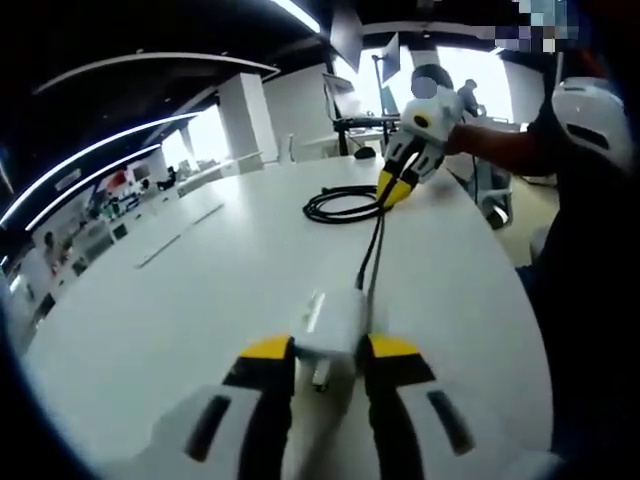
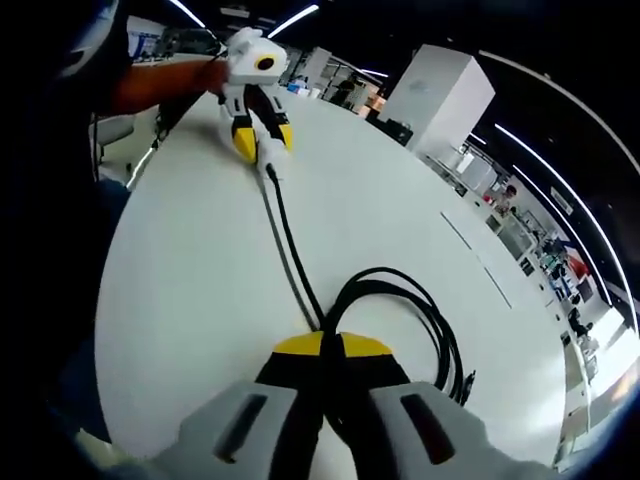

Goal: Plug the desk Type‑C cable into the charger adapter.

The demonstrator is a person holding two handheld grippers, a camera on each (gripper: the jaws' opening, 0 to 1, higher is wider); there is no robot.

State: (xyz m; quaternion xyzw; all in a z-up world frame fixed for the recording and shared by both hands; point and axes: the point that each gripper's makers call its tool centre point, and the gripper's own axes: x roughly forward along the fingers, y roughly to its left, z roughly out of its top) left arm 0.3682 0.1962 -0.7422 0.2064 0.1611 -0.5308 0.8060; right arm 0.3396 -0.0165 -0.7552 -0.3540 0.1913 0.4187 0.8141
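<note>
My left gripper (image 1: 330,348) is shut on the white charger adapter (image 1: 328,322), which rests on the white table (image 1: 200,300). A black Type-C cable (image 1: 370,255) runs from the adapter's right side to a loose coil (image 1: 340,205) farther off. The right gripper (image 1: 397,190) pinches that coil. In the right gripper view my right gripper (image 2: 332,345) is shut on the cable (image 2: 290,250) where it joins the coil (image 2: 420,305). The straight run reaches the adapter (image 2: 270,158) in the left gripper (image 2: 262,145). Whether the plug is seated I cannot tell.
A free connector end (image 2: 468,380) lies beside the coil. The person's arm (image 1: 500,145) and dark clothes (image 1: 590,280) stand along the table's right edge. Desks and a monitor (image 1: 350,100) stand beyond the table's far end.
</note>
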